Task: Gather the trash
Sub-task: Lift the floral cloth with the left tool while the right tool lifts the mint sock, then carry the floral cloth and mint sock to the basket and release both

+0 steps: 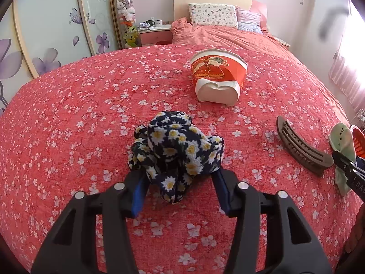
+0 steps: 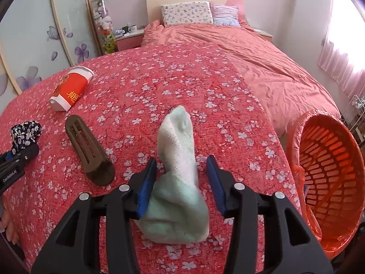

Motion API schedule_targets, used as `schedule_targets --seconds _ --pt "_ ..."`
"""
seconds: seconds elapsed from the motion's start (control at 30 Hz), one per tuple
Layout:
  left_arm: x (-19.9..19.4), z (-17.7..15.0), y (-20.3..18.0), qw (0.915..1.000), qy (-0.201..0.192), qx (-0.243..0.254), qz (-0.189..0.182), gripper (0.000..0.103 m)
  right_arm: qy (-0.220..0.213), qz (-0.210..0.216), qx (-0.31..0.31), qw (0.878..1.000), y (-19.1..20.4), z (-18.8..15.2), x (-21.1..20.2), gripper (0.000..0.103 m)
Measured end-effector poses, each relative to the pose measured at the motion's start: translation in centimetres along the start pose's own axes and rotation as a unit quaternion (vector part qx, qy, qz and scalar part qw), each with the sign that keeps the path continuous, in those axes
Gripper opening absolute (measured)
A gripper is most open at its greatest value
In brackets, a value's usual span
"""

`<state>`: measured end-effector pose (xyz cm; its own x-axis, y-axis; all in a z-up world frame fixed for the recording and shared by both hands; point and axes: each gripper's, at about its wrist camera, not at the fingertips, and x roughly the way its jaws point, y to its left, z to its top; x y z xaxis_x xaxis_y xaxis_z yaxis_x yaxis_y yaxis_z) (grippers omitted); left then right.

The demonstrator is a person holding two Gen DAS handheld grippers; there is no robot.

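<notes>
On the red flowered bedspread (image 1: 68, 125) a dark daisy-print cloth bundle (image 1: 175, 153) lies between the open jaws of my left gripper (image 1: 180, 182). A crushed red and white paper cup (image 1: 217, 77) lies on its side beyond it; it also shows in the right wrist view (image 2: 70, 89). A brown hair clip (image 1: 301, 148) lies to the right, also in the right wrist view (image 2: 89, 153). My right gripper (image 2: 181, 180) is open around a pale green and white sock (image 2: 180, 180), also at the left wrist view's right edge (image 1: 342, 141).
An orange slatted basket (image 2: 328, 178) lined with an orange bag stands off the bed's right edge. Pillows (image 2: 187, 13) and a pink duvet (image 2: 262, 68) lie at the far end. A nightstand (image 1: 155, 32) and a wardrobe (image 1: 45, 34) stand on the left.
</notes>
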<state>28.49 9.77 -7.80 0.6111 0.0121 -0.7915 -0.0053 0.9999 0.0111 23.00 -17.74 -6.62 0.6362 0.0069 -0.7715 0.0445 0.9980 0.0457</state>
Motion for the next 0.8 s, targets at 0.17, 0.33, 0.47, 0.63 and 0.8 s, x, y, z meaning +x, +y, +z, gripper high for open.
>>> schedule_targets --seconds 0.17,0.33,0.47,0.63,0.8 --pt "-0.01 -0.13 0.24 0.9999 0.003 -0.010 0.009 0.062 0.001 0.015 -0.001 1.000 0.02 -0.08 -0.07 0.055" --pt "-0.01 -0.22 0.39 0.9998 0.004 -0.015 0.011 0.063 0.001 0.017 -0.001 1.000 0.24 0.01 -0.12 0.056" --pt "-0.06 -0.26 0.31 0.9998 0.004 -0.015 0.012 0.063 0.000 0.024 0.006 1.000 0.12 0.02 -0.19 0.056" --pt "-0.18 -0.34 0.49 0.9998 0.003 -0.020 0.000 0.063 0.001 0.018 0.003 1.000 0.18 -0.03 -0.14 0.056" --pt "-0.28 -0.32 0.80 0.9999 0.002 -0.008 -0.013 0.063 0.001 0.017 0.000 1.000 -0.05 0.04 -0.14 0.056"
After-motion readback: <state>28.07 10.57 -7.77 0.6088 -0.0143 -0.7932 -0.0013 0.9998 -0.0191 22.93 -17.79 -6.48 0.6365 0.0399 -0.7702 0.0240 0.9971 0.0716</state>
